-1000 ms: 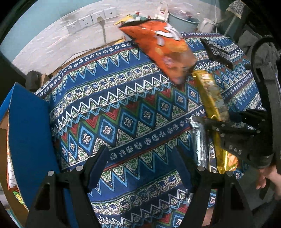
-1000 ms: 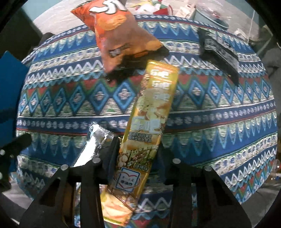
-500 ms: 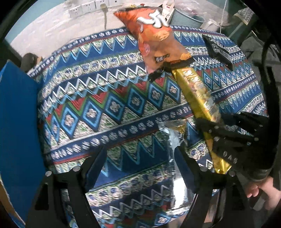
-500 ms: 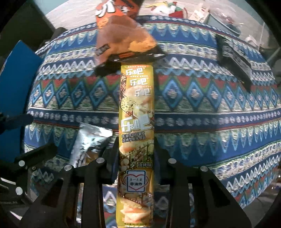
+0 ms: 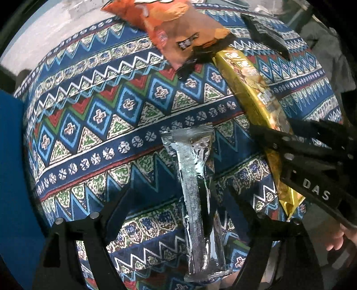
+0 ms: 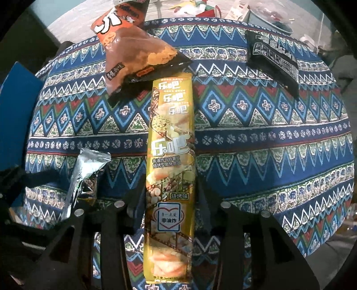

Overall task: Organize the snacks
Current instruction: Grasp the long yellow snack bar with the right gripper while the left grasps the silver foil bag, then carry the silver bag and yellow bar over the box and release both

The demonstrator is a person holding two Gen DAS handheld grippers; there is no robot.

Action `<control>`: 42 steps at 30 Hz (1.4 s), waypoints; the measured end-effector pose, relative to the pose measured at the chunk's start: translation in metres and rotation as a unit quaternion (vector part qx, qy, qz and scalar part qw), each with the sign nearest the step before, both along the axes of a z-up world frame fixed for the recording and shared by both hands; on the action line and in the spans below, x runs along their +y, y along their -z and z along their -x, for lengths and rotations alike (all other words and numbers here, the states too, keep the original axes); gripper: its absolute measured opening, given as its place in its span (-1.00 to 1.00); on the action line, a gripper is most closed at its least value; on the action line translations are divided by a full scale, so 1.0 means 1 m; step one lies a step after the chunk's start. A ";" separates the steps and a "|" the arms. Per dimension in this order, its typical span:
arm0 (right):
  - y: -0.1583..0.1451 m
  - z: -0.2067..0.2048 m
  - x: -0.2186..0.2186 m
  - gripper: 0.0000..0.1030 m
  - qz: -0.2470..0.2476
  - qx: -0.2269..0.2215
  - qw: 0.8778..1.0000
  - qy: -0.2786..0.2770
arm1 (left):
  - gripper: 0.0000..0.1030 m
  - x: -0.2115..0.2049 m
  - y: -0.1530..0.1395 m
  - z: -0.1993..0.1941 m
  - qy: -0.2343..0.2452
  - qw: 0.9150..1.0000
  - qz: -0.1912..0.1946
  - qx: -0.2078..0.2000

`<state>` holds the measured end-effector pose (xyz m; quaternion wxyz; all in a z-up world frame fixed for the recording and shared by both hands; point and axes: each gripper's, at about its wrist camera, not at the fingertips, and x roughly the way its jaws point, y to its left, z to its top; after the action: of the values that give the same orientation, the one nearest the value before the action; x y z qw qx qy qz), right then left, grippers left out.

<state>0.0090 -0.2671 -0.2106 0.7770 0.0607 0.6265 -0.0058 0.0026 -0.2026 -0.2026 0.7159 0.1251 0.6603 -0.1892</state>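
Right wrist – four snack packs: orange bag, yellow pack, silver pack, black pack.

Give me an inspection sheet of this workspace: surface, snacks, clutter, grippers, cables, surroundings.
Surface: patterned tablecloth, blue with zigzag and diamond bands.
Job's things: long yellow snack pack lying lengthwise; orange chip bag overlapping its far end; silver pouch beside it; black packet far right.
Clutter: nothing seen on the cloth.
Grippers: left gripper open, straddling the silver pouch without pressing it; right gripper around the yellow pack, jaws just eased apart, pads seemingly off it.
Cables: nothing seen.
Surroundings: blue box at the left edge; grey tub and blurred items beyond the table.
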 end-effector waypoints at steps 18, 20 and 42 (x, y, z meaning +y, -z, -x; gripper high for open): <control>-0.006 0.003 -0.001 -0.45 0.034 -0.025 0.999 0.019 | -0.51 0.020 -0.027 -0.006 0.002 0.999 0.018 -0.046; -0.012 0.007 -0.004 -0.45 0.035 -0.029 0.999 0.023 | -0.51 0.024 -0.036 -0.006 0.001 0.998 0.019 -0.055; -0.059 0.037 0.003 -0.45 0.029 -0.077 0.996 0.033 | -0.52 0.064 -0.086 -0.003 -0.025 0.994 0.041 -0.099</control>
<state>-0.0278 -0.2641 -0.1519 0.8235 0.0592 0.5623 -0.0455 0.0058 -0.1388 -0.1170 0.7872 0.0969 0.5804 -0.1846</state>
